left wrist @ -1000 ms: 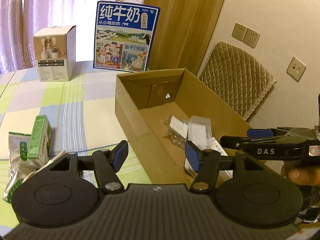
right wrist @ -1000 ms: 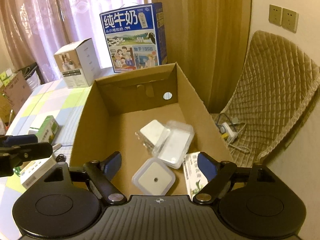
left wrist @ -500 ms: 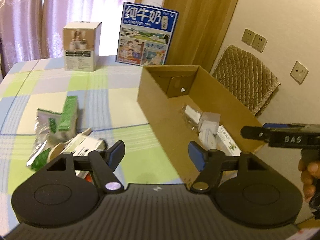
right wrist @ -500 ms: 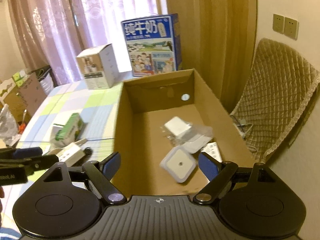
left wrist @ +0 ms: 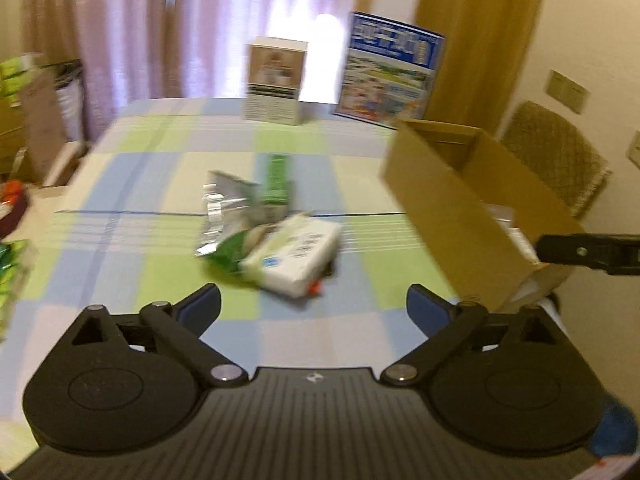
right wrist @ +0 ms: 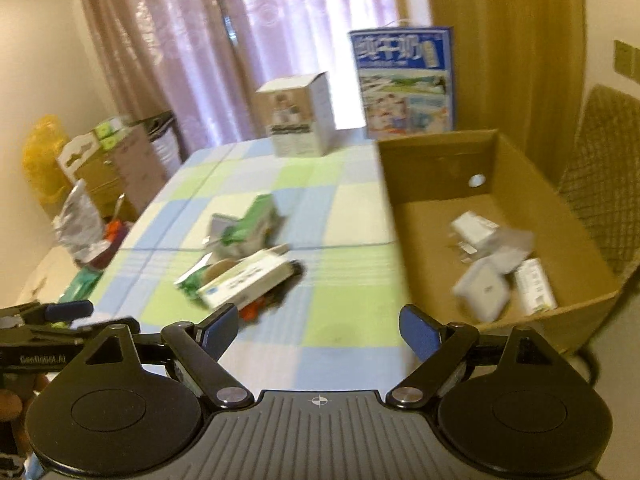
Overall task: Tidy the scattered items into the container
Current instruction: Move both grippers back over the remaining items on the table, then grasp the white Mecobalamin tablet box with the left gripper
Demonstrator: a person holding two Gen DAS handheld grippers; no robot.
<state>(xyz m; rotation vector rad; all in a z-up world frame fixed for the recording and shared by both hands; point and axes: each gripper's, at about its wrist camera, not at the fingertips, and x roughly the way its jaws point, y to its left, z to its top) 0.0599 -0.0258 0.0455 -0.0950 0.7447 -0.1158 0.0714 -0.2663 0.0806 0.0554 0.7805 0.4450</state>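
I have swung both tongs leftward, away from the cardboard box (right wrist: 492, 216) and toward the pile on the checked table (left wrist: 132, 240). My left tongs (left wrist: 314, 310) are spread wide and hold nothing; my right tongs (right wrist: 318, 326) are equally wide and empty. The white packet (left wrist: 294, 254) lies mid-table, resting against a green pouch (left wrist: 226, 254), with a green carton (left wrist: 276, 180) and a silver foil bag (left wrist: 224, 204) just behind. The box stands at the table's right edge, holding what look like white packages (right wrist: 486, 290), though blur hides details.
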